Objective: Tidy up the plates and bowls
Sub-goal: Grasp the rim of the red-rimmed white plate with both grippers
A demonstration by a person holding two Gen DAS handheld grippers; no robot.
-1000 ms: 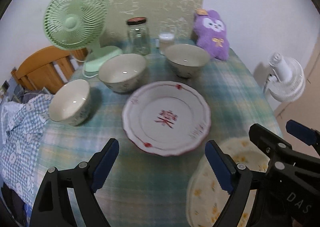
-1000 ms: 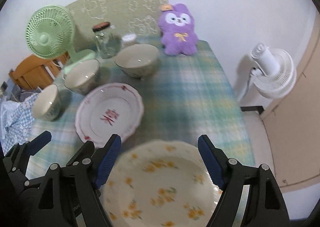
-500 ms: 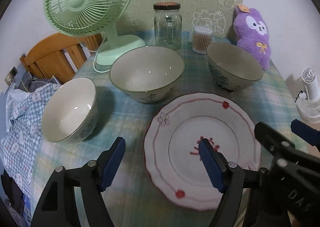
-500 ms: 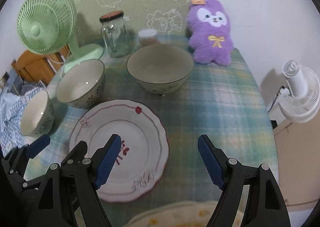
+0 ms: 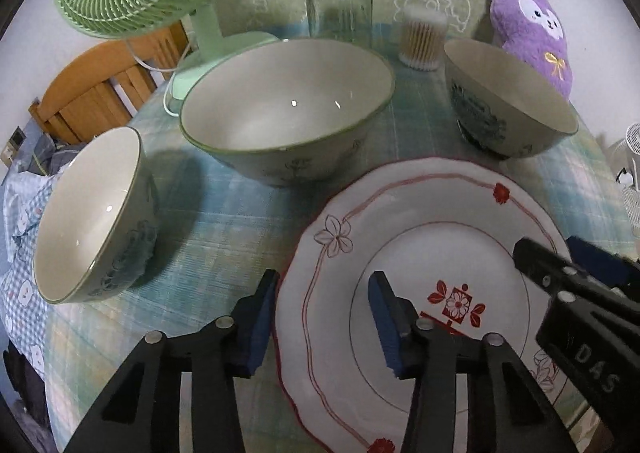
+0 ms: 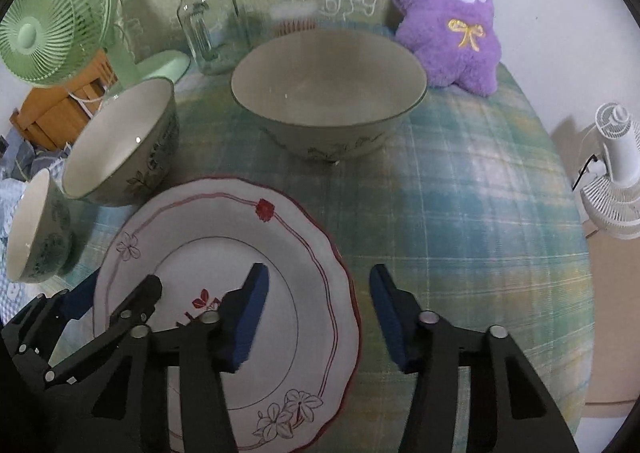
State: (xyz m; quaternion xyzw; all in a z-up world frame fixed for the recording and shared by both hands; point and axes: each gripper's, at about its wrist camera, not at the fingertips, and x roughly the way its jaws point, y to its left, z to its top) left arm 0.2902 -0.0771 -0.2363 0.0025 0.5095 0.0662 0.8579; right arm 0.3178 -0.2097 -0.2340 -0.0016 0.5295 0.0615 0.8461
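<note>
1. Two grippers straddle opposite rims of the red-trimmed plate [image 5: 424, 253] on the table [image 6: 460, 181].
2. Left gripper [image 5: 322, 313]: jaws closing, left rim between them, pads not touching.
3. Right gripper [image 6: 318, 313]: jaws closing, right rim between them, no contact.
4. Three bowls stand behind the plate.

Plate [image 5: 420, 245]: white, scalloped red rim, red centre motif; flat, near centre. Three bowls, upright, empty: small one [image 5: 92, 213] left, large one [image 5: 286, 109] far centre, third [image 5: 508, 101] far right.
</note>
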